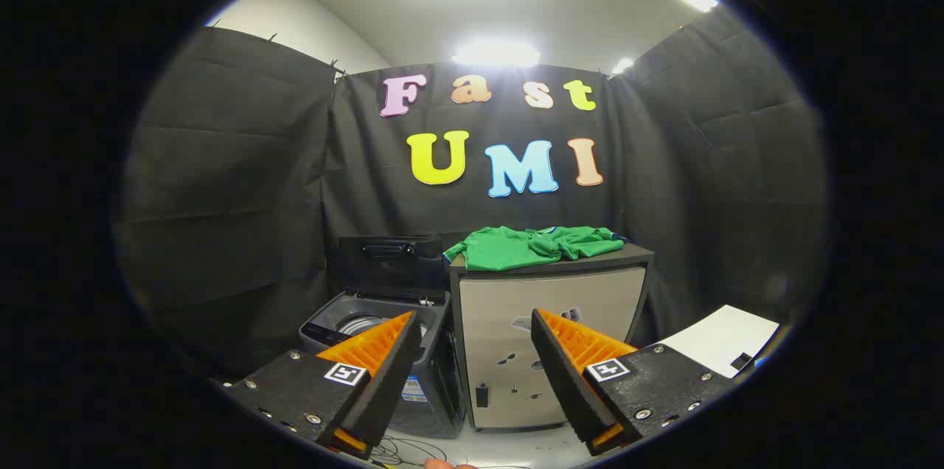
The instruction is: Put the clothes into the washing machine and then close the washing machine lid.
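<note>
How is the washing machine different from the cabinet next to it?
The washing machine is dark grey and lower; the cabinet is beige and taller. The washer's lid stands open; the cabinet's top holds green clothes. Both stand against the wall, beyond the open gripper.

Beige cabinet (549, 351) with dark top, white sheet (719, 340) beside it, cables (413, 448) on floor

1. Black cloth wall (243, 181) hangs around the booth, creased, clipped at the top edge.
2. White ceiling (590, 4) with several bright lamps (495, 54), glare strong.
3. Pale wall (295, 23) shows above the cloth.
4. Beige cabinet (546, 336) with dark top stands against the back cloth.
5. White floor (509, 447) at the cabinet's foot, thin cables (413, 448) lying on it.
6. White board (723, 340) beside the cabinet.
</note>
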